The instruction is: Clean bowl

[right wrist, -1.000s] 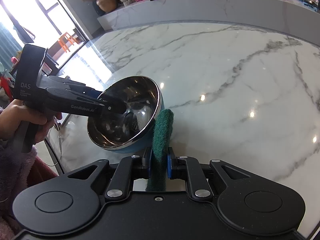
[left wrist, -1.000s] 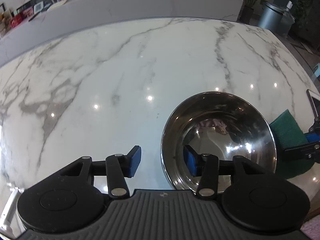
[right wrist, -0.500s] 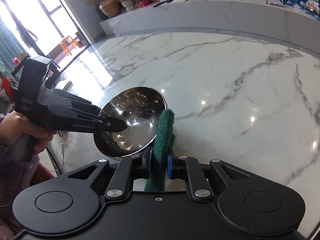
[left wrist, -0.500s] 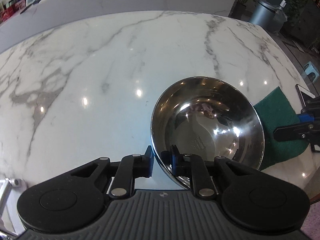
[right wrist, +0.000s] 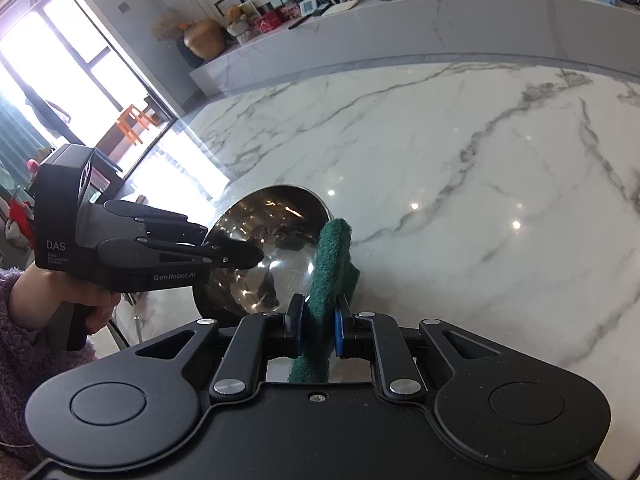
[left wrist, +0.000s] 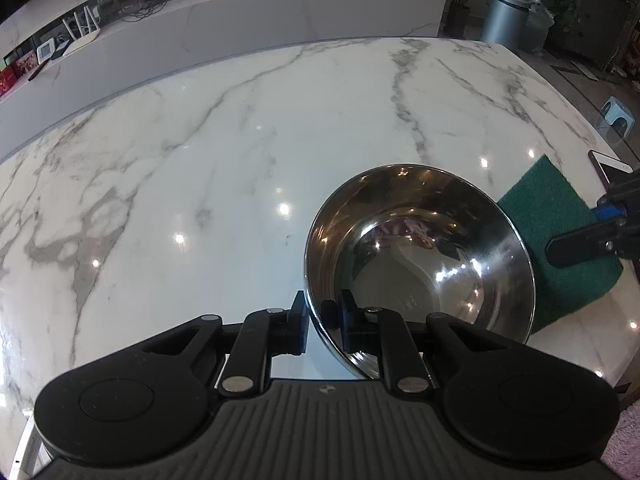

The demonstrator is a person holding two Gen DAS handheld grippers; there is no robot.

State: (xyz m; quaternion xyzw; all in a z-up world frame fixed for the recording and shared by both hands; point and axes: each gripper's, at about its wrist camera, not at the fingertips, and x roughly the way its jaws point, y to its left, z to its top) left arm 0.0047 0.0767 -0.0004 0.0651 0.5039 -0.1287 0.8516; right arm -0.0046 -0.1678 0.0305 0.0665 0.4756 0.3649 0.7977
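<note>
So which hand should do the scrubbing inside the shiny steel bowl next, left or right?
Right. The right gripper is shut on the green scouring pad, right beside the shiny steel bowl. The left gripper is clamped on the bowl's near rim, tilting it up, so it should just steady it.

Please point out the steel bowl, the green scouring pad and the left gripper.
steel bowl (left wrist: 420, 256): left wrist view, inner wall.
green scouring pad (right wrist: 330, 264): right wrist view, upper face.
left gripper (left wrist: 323, 322): left wrist view, between its fingertips.
</note>
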